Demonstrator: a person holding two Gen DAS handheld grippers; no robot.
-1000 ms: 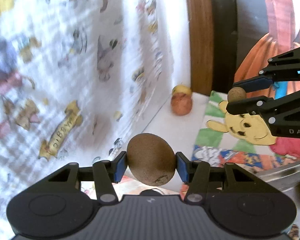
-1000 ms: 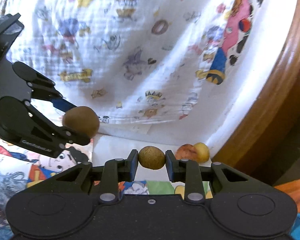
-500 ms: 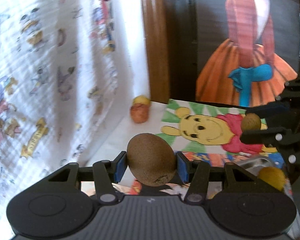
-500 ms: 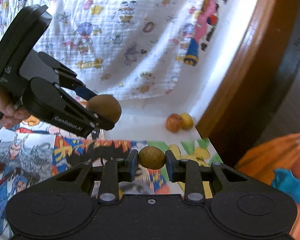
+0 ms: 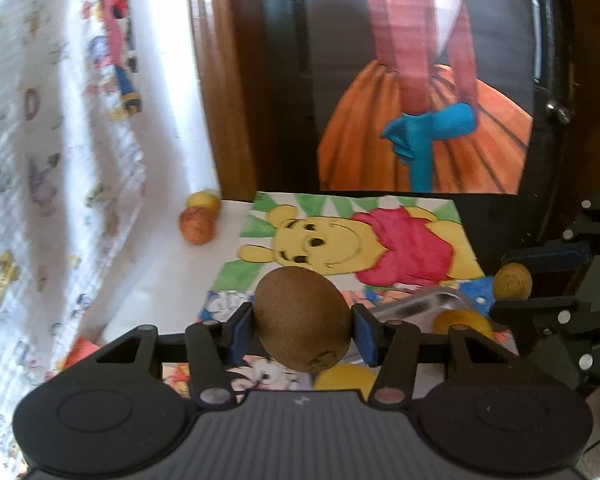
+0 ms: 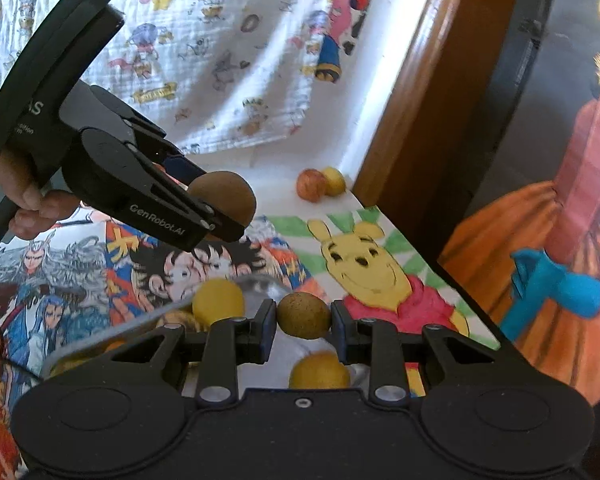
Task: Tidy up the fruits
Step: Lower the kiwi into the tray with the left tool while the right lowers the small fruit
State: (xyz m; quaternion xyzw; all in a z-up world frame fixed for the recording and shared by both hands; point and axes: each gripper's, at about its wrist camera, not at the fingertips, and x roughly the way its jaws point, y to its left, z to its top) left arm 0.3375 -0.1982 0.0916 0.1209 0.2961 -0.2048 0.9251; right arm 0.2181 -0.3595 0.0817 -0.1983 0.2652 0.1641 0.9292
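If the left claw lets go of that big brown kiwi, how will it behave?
The kiwi, egg-shaped and held at its sides by the left claw, would probably roll or wobble on landing. Its dull, rough-looking skin likely grips the pads well. It looks solid for its size, so it may drop quickly toward the metal tray.

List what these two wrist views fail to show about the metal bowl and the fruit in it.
- Metal bowl: right wrist view, mostly hidden behind the right gripper; shape and depth unclear.
- Yellow fruits: count uncertain, some covered by the gripper body.
- Left wrist view: bowl rim partly hidden behind the kiwi in the left gripper.
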